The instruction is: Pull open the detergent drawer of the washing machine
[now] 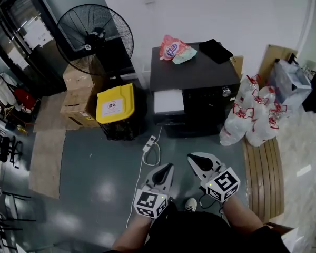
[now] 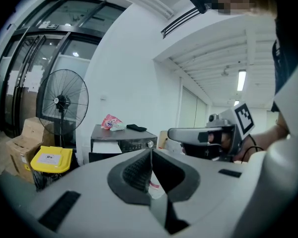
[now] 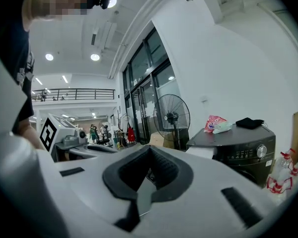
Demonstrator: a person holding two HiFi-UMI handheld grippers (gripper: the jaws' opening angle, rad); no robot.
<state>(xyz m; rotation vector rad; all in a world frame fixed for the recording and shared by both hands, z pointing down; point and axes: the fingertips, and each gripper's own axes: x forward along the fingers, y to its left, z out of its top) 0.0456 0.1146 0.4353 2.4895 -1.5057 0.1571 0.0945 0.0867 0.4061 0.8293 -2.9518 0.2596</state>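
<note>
The dark washing machine stands against the far wall, and the white front of its detergent drawer shows at its upper left. Both grippers hover over the grey floor well short of it, touching nothing. My left gripper is shut and empty, and so is my right gripper beside it. In the left gripper view the shut gripper points toward the machine and its drawer, which are far off. The right gripper view has its shut gripper left of the machine and drawer.
A yellow-lidded bin, cardboard boxes and a standing fan are left of the machine. Bags of bottles lie to its right. A power strip and cable lie on the floor. A pink packet and black cloth rest on top.
</note>
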